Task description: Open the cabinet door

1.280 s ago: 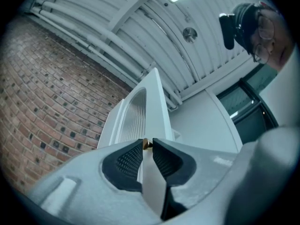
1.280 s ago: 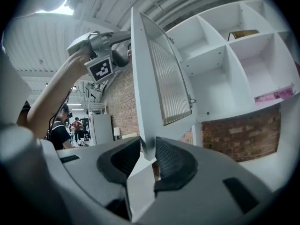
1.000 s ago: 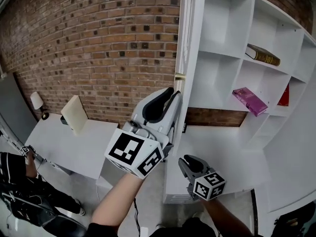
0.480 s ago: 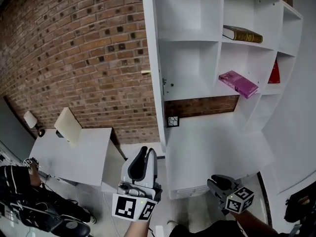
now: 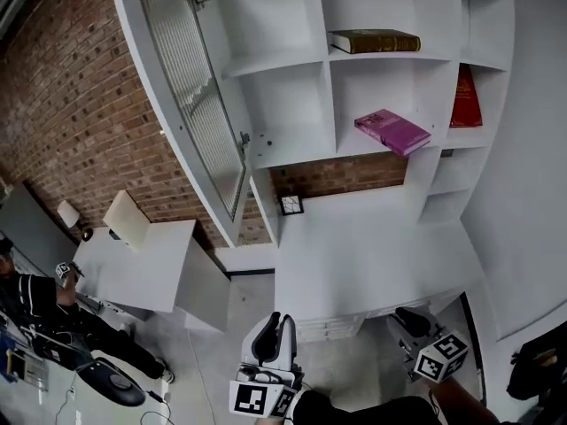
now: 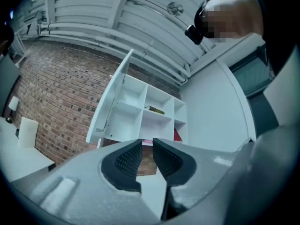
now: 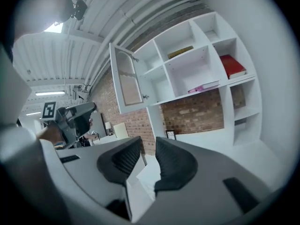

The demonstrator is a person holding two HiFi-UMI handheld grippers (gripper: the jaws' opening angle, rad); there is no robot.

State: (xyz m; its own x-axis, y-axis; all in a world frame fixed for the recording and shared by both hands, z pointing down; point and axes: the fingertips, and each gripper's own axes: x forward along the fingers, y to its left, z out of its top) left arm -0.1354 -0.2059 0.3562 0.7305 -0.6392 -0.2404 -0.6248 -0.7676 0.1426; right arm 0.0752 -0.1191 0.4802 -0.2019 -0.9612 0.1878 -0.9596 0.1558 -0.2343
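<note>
The white cabinet door with its ribbed glass pane stands swung wide open to the left of the shelf unit; it also shows as the door and the door. A small knob sits on the door's lower edge. My left gripper is low in the head view, well away from the door, jaws a little apart with nothing between them, as its own view shows. My right gripper hangs at the lower right, also slightly open and empty.
Shelves hold a brown book, a pink book and a red book. A small picture frame stands on the white desk. A low white table and a seated person are at the left.
The door, seen edge-on with my left gripper close to it a second ago, now stands wide open. Both grippers have drawn back and down, away from the cabinet.
</note>
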